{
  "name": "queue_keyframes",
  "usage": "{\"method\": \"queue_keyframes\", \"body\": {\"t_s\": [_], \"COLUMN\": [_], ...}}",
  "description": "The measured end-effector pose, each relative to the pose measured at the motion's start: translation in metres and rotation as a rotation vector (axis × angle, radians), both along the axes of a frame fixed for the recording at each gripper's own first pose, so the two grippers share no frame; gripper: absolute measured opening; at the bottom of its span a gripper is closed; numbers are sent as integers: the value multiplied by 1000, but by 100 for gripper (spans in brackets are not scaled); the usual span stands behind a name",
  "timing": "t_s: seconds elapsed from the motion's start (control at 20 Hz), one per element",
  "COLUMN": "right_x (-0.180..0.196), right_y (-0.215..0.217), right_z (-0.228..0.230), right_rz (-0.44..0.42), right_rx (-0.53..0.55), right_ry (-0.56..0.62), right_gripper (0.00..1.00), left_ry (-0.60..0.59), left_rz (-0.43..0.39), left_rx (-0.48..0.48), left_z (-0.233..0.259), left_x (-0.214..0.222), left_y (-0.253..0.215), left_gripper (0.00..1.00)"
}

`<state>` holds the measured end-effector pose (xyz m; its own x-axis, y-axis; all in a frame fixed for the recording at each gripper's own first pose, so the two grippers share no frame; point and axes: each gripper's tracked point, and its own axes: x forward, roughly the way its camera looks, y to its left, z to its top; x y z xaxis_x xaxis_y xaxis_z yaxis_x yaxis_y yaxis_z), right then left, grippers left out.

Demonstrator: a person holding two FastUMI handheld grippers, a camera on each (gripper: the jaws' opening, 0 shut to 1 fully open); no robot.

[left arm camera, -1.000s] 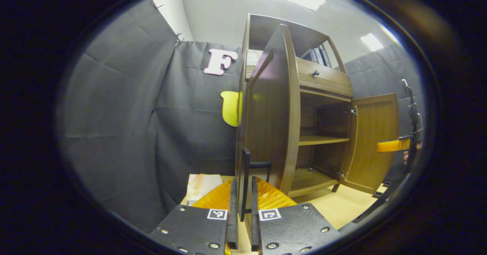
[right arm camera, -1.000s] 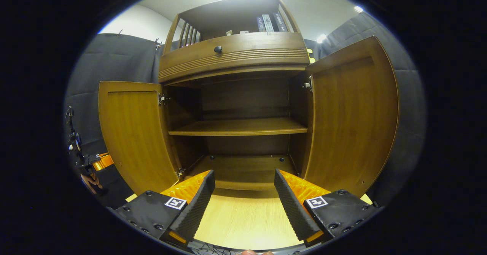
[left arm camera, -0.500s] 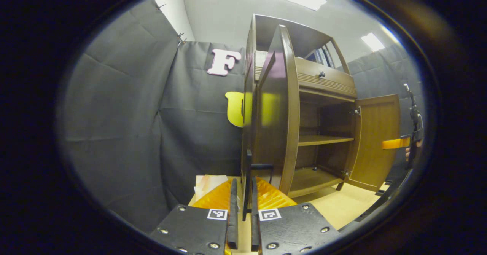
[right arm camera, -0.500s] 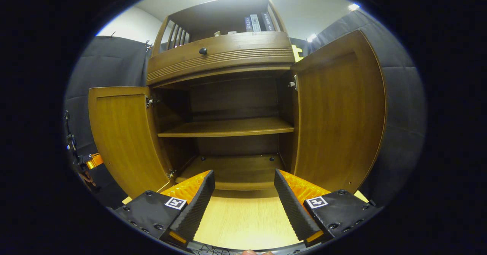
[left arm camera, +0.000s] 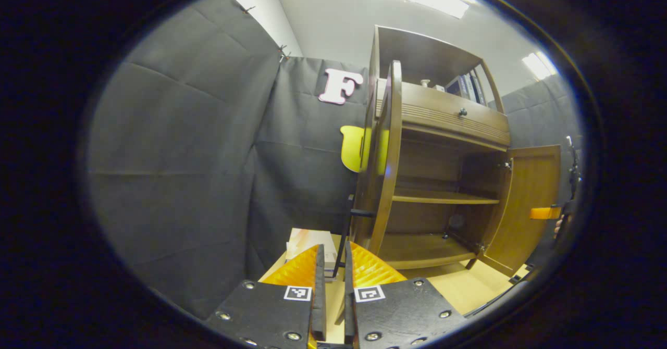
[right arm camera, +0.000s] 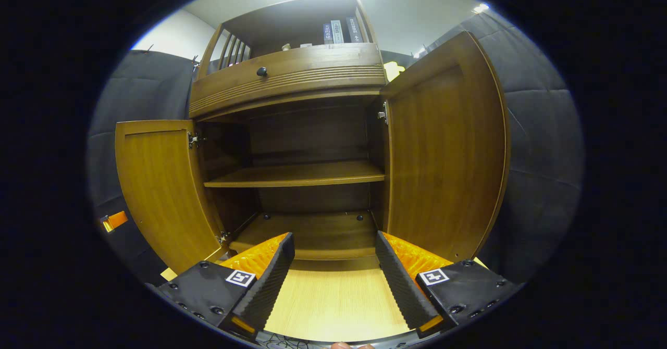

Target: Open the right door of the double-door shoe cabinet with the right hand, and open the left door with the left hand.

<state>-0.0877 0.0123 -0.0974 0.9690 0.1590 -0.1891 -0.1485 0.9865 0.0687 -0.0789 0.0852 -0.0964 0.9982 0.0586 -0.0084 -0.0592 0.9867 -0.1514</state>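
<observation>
Left gripper [left arm camera: 333,281]: fingers close together, narrow slot between them. The thin black handle [left arm camera: 345,229] of the left door [left arm camera: 388,151] runs down into that slot. Cannot tell whether both pads press on it or it just sits between them.

Right gripper [right arm camera: 333,276]: jaws spread wide, nothing between them, held over the pale wood surface [right arm camera: 333,307] in front of the shoe cabinet [right arm camera: 292,80].

Doors: both swung out. Left gripper view has the left door nearly edge-on, with the right door [left arm camera: 526,203] open beyond it. Right gripper view looks straight in, showing the inner faces of the left door [right arm camera: 156,192] and right door [right arm camera: 443,166], which stand apart on either side of the open carcass.

Differences between views:
- Left gripper view gives the handle and the cabinet's outer side. A pale flat item [left arm camera: 307,237] lies low, just beside the cabinet foot. An orange part of the right gripper [left arm camera: 544,213] shows at the far right, past the right door's edge.
- Right gripper view gives the interior: one middle shelf [right arm camera: 297,174], the bottom board below it, hinges at the top inner corners. An orange part of the left gripper [right arm camera: 114,220] shows left of the left door.

Writing: books [right arm camera: 338,31] stand on the top ledge, spine text too small to read. Square black-and-white markers on the gripper bodies, no words. Drawer knob [right arm camera: 261,71] plain.

Room: open floor between the two door edges in front of the cabinet. Black cloth wall [left arm camera: 182,156] stands behind the left door's outer side
</observation>
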Motion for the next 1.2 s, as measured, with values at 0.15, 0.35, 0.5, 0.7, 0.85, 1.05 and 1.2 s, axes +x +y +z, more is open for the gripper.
{"method": "queue_keyframes", "body": {"t_s": [0.15, 0.35, 0.5, 0.7, 0.85, 1.05, 1.2], "right_x": [-2, -7, -16, -23, -28, -33, -35], "right_y": [-10, -21, -28, -37, -46, -60, -66], "right_z": [8, 21, 32, 44, 46, 40, 44], "right_rz": [-3, 10, 15, 9, -30, -90, -107], "right_rx": [8, -12, -27, -48, -40, -18, -10], "right_ry": [-7, -4, -20, -50, -59, -60, -79], "right_gripper": [93, 93, 93, 93, 98, 93, 93], "left_ry": [-13, -14, -20, 17, 34, 53, 67], "left_rz": [38, 71, 84, 92, 118, 128, 116], "left_rx": [-17, 7, 24, 37, 56, -37, -73], "left_z": [24, 54, 72, 72, 78, 62, 53], "left_x": [-27, -39, -35, -17, -6, -1, 9], "left_y": [-14, -40, -63, -93, -106, -130, -142], "left_gripper": [16, 14, 59, 98, 98, 98, 99]}}
